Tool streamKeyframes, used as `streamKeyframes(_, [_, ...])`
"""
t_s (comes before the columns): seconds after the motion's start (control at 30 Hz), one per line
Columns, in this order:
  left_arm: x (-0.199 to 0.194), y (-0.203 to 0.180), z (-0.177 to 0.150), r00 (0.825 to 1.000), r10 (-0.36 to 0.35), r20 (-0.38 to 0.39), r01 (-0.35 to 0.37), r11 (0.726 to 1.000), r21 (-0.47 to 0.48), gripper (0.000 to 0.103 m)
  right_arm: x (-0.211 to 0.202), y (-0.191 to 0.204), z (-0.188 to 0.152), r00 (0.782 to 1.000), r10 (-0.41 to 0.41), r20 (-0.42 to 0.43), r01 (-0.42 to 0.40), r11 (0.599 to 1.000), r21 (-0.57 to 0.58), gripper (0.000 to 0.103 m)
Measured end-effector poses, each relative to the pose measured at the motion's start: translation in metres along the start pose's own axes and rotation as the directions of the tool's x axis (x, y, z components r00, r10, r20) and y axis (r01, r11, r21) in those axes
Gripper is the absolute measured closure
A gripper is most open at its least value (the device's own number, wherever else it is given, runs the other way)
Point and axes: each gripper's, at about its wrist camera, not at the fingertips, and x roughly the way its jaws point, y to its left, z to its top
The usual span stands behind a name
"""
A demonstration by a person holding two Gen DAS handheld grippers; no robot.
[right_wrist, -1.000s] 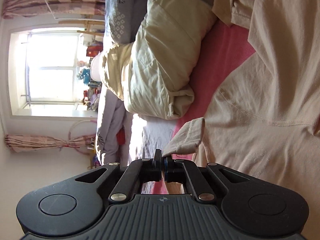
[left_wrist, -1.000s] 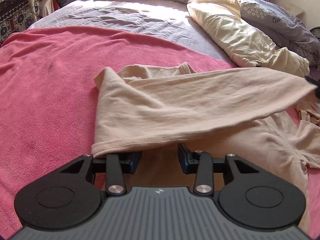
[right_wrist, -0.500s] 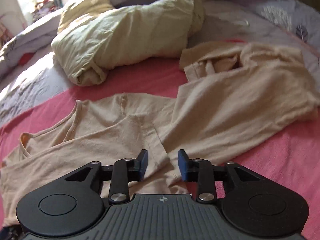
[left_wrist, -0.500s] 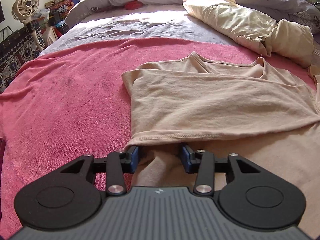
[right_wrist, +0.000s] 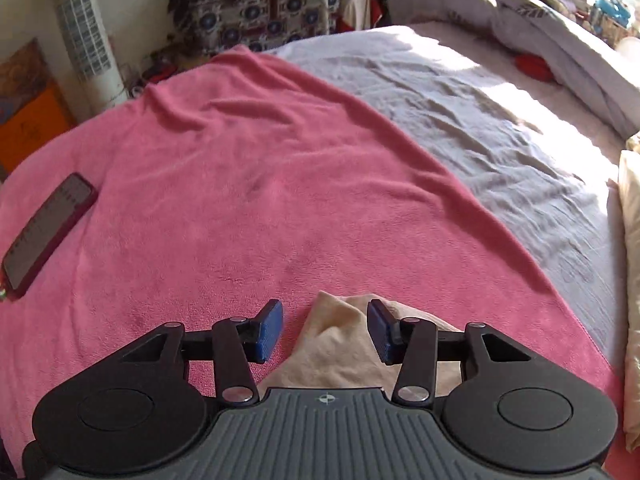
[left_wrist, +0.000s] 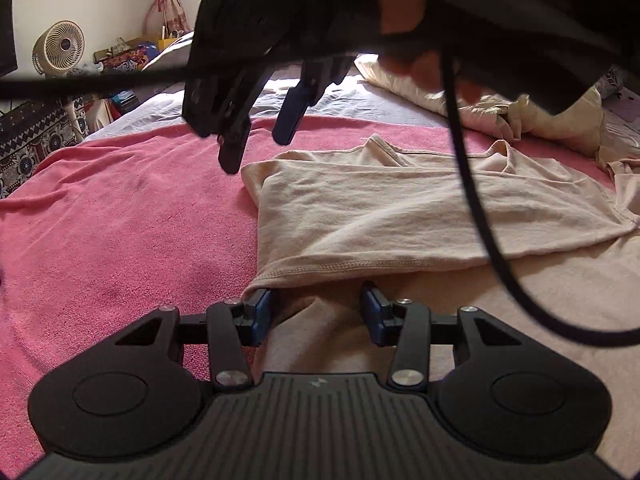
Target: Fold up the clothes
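Note:
A beige shirt (left_wrist: 420, 216) lies on the pink blanket (left_wrist: 120, 240), one layer folded across its body. My left gripper (left_wrist: 318, 312) sits low at the folded layer's hem. Its jaws stand apart, with loose cloth between them that the pads do not press. My right gripper (left_wrist: 259, 146) hangs in the air over the shirt's far left corner, held by a hand (left_wrist: 400, 0). In the right wrist view the right gripper (right_wrist: 326, 328) points down at that shirt corner (right_wrist: 340, 348). Its jaws are closing with the corner under the gap, and the pads are clear of it.
A dark phone (right_wrist: 48, 232) lies on the blanket's left part. Beyond the blanket stretch a grey sheet (right_wrist: 480, 120) and a cream duvet (left_wrist: 540, 120). A black cable (left_wrist: 480, 220) hangs across the left wrist view. A small fan (left_wrist: 60, 48) and boxes stand past the bed.
The right gripper let go of the shirt edge it pinched, rolled over and swung left to the shirt's corner. The lifted layer now lies flat. The left gripper shifted slightly along the hem.

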Motion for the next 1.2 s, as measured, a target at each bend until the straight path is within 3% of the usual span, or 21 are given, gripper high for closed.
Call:
streamKeyframes(0.03, [0.0,0.0,0.0,1.0,-0.001,0.003,0.001,1.0,-0.002,0.052,0.012,0.01,-0.001,0.999,-0.029,-0.042,0.028,0.999,-0.017,0.057])
streamKeyframes(0.1, [0.0,0.002,0.0,1.0,-0.008,0.006,0.008,1.0,-0.01,0.052,0.021,0.011,-0.005,0.994,-0.093,-0.063,0.095,0.995,0.038,0.072])
streamKeyframes(0.17, [0.0,0.003,0.0,1.0,-0.015,0.008,0.015,1.0,-0.017,0.052,0.023,0.006,-0.006,0.988,-0.137,-0.066,0.144,0.982,0.119,0.095])
streamKeyframes(0.27, [0.0,0.004,0.0,1.0,-0.023,0.011,0.023,0.999,-0.024,0.05,0.007,-0.006,-0.005,0.987,-0.152,-0.045,0.159,0.956,0.245,0.096])
streamKeyframes(0.37, [-0.001,0.004,0.0,1.0,-0.024,0.015,0.024,0.999,-0.025,0.049,-0.003,-0.008,-0.001,0.988,-0.156,-0.001,0.15,0.946,0.288,0.096])
streamKeyframes(0.47, [-0.002,0.003,-0.001,1.0,-0.02,0.017,0.02,1.0,-0.023,0.048,0.024,-0.009,0.0,0.989,-0.145,-0.031,0.147,0.944,0.296,0.096])
streamKeyframes(0.57, [-0.003,0.003,-0.001,1.0,-0.014,0.017,0.014,1.0,-0.019,0.047,0.041,-0.003,0.004,0.983,-0.181,0.027,0.169,0.952,0.256,0.096])
streamKeyframes(0.67, [-0.003,0.002,-0.001,1.0,-0.01,0.015,0.01,1.0,-0.012,0.047,0.044,-0.018,0.014,0.991,-0.117,0.064,0.091,0.943,0.319,0.096])
streamKeyframes(0.73, [-0.004,0.003,0.0,1.0,-0.013,0.01,0.013,1.0,-0.015,0.046,0.036,-0.043,0.015,0.994,-0.035,0.108,-0.016,0.899,0.439,0.093])
streamKeyframes(0.8, [-0.005,0.005,0.002,1.0,-0.019,-0.001,0.019,1.0,-0.018,0.045,0.012,-0.066,0.002,0.982,0.002,0.188,-0.104,0.838,0.535,0.081])
streamKeyframes(0.87, [-0.01,0.009,0.004,0.999,-0.025,-0.021,0.025,1.0,0.0,0.044,-0.017,-0.088,-0.019,0.963,0.002,0.27,-0.172,0.777,0.606,0.044])
streamKeyframes(0.9, [-0.013,0.011,0.004,0.999,-0.018,-0.036,0.018,1.0,0.004,0.044,-0.032,-0.097,-0.034,0.956,-0.016,0.294,-0.18,0.759,0.626,0.04])
streamKeyframes(0.97, [-0.021,0.017,0.004,0.998,-0.003,-0.067,0.003,1.0,0.011,0.031,-0.066,-0.118,-0.075,0.945,-0.074,0.318,-0.17,0.721,0.672,0.039])
streamKeyframes(1.07, [-0.032,0.033,0.0,0.991,0.057,-0.121,-0.057,0.998,0.006,0.026,-0.109,-0.148,-0.149,0.946,-0.192,0.26,-0.075,0.651,0.755,0.039])
streamKeyframes(1.13, [-0.037,0.04,0.001,0.985,0.104,-0.138,-0.102,0.995,0.022,0.023,-0.131,-0.163,-0.205,0.948,-0.266,0.174,0.011,0.574,0.819,0.039])
streamKeyframes(1.2, [-0.043,0.044,0.003,0.977,0.161,-0.14,-0.156,0.987,0.046,0.024,-0.152,-0.175,-0.262,0.943,-0.321,0.087,0.076,0.461,0.884,0.039])
